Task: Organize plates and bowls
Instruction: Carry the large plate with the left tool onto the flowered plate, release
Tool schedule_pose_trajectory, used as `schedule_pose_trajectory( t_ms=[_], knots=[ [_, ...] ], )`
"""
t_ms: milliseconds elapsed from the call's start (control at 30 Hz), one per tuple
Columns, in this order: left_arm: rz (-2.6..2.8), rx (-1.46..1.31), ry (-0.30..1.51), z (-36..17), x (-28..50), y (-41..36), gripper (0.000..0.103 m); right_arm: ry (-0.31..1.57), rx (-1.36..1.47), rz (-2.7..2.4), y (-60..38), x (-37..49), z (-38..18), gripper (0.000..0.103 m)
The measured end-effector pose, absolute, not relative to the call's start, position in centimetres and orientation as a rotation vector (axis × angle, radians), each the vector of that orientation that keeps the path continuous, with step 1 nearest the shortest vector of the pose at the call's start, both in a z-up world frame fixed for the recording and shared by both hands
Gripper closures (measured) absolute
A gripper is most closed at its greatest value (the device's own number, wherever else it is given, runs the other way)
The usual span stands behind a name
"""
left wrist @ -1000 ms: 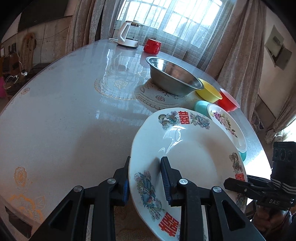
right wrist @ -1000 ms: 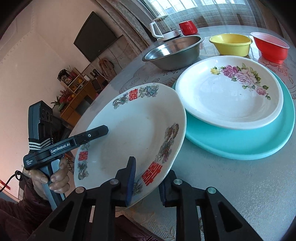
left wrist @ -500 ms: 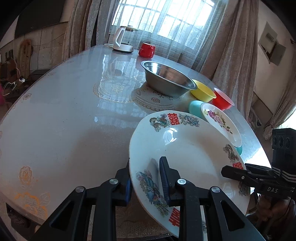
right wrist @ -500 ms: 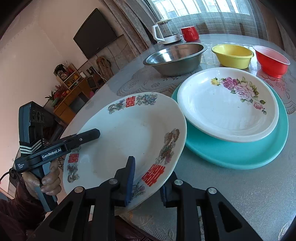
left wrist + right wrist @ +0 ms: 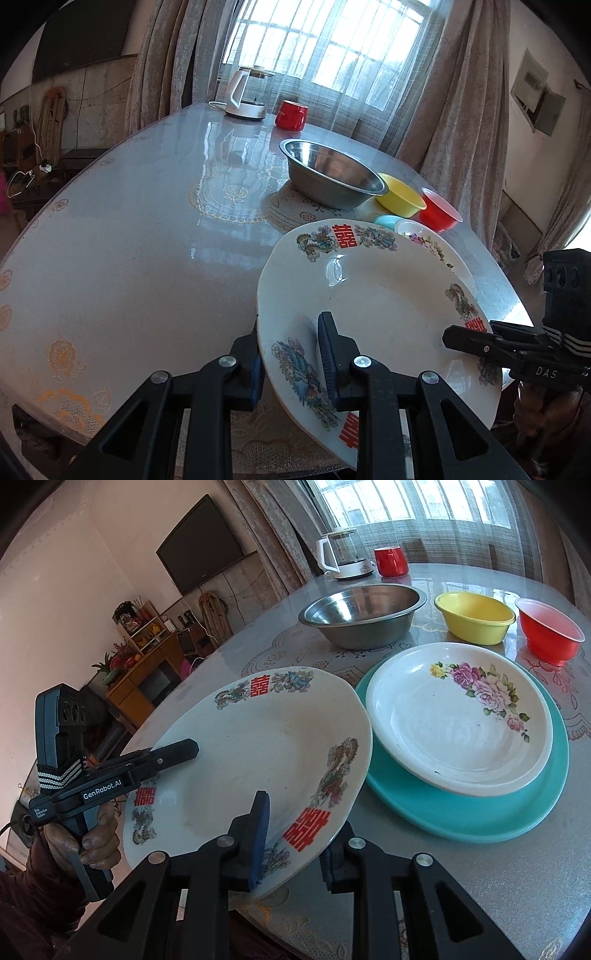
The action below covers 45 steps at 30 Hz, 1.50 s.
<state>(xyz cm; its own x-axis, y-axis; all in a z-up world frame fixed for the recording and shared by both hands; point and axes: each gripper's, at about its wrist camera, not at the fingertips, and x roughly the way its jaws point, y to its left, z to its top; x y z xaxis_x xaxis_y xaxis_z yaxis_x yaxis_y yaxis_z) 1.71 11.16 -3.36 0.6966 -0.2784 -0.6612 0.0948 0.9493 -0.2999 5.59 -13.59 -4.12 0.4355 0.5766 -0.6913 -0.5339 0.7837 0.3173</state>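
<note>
Plate (image 5: 388, 306) higher than before

My gripper (image 5: 295, 853) clamps a glossy glazed plate (image 5: 251, 746); ahead, a brushed metal bowl (image 5: 362, 613), smooth plastic bowls (image 5: 474, 616), and a shiny glass-topped table (image 5: 129, 240).

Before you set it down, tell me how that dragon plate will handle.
The dragon plate looks rigid and glazed, so probably slippery. Both the left gripper and the right gripper pinch only its rim, so it may tilt. Likely breakable if dropped.
</note>
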Motion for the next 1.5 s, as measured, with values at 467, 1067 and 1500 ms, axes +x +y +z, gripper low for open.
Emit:
schedule_pose_trajectory(
  t_ms=[467, 1067, 1500],
  knots=[
    [-0.280, -0.209, 0.748, -1.4, 4.6, 7.7, 0.077, 0.822, 0.072, 0.614, -16.9, 6.0, -1.8, 0.079],
    [-0.361, -0.166, 0.774, -1.0, 11.1, 1.0, 0.077, 0.797, 0.086, 0.427, -22.6, 9.5, -0.4, 0.078],
    [-0.358, -0.137, 0.796, -2.1, 13.1, -0.9, 0.077, 0.801, 0.092, 0.332, -24.1, 11.7, -1.8, 0.076]
  ],
)
